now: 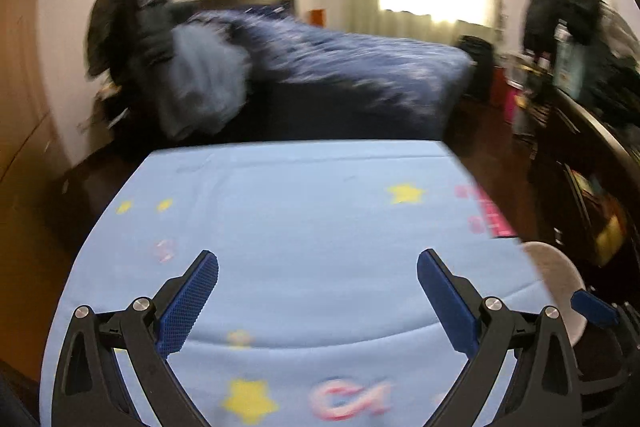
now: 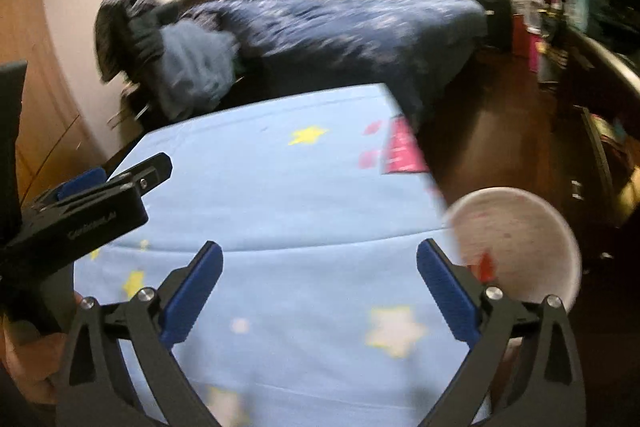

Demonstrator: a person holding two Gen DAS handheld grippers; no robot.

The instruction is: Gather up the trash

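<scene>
My left gripper (image 1: 318, 259) hangs open over a table under a light blue cloth (image 1: 304, 211) printed with yellow stars; nothing is between its blue pads. My right gripper (image 2: 320, 247) is open too, over the same cloth (image 2: 280, 195), and empty. A white round bin (image 2: 516, 243) stands below the table's right edge, just right of the right finger, with a small red scrap (image 2: 486, 265) inside. In the left wrist view the bin (image 1: 556, 291) shows at the right, partly behind the finger. No loose trash shows on the cloth; both views are blurred.
A pink patch (image 2: 402, 151) lies at the cloth's right edge. Beyond the table is a bed with a dark blue quilt (image 1: 352, 67) and heaped clothes (image 1: 200, 79). A dark cabinet (image 2: 600, 99) lines the right wall across a strip of wooden floor (image 2: 488, 147).
</scene>
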